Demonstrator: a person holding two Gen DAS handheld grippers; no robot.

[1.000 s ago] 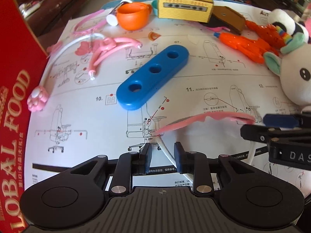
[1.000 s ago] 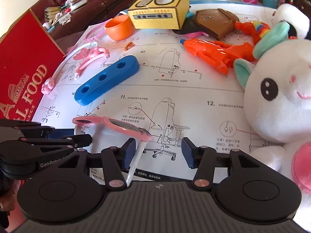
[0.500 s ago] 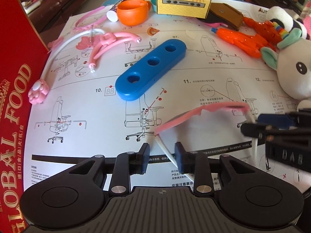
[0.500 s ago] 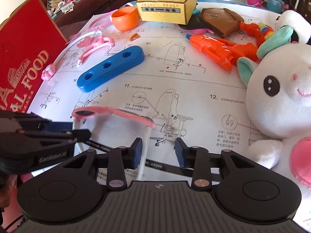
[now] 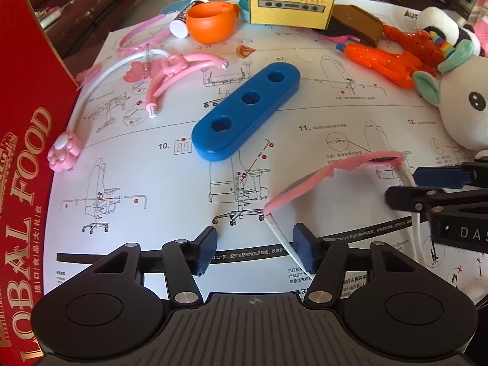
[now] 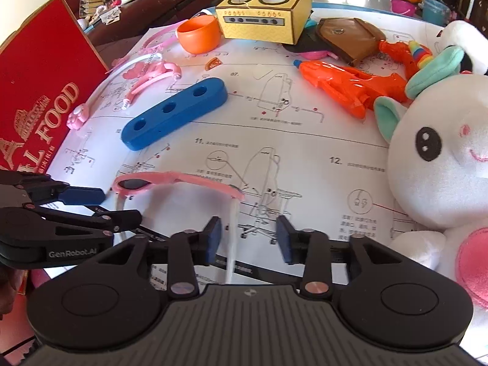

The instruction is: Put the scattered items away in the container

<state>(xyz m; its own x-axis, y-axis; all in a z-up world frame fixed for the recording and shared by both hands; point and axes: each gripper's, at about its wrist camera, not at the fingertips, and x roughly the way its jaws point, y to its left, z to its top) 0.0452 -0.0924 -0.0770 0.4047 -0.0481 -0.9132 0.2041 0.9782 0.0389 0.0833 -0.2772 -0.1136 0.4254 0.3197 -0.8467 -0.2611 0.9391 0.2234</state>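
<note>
Pink toy glasses with white arms lie just ahead of both grippers; they also show in the right wrist view. My left gripper is open, with one white arm against its right finger. My right gripper is open, with the other white arm standing beside its left finger. The red box stands at the left edge and also shows in the right wrist view.
On the instruction sheet lie a blue three-hole block, pink headbands, an orange cup, a yellow toy stove, a brown pouch, an orange water gun and a white plush unicorn.
Both grippers have opened wider; the left one was nearly closed around a white arm of the glasses. The glasses have tilted and shifted slightly.
</note>
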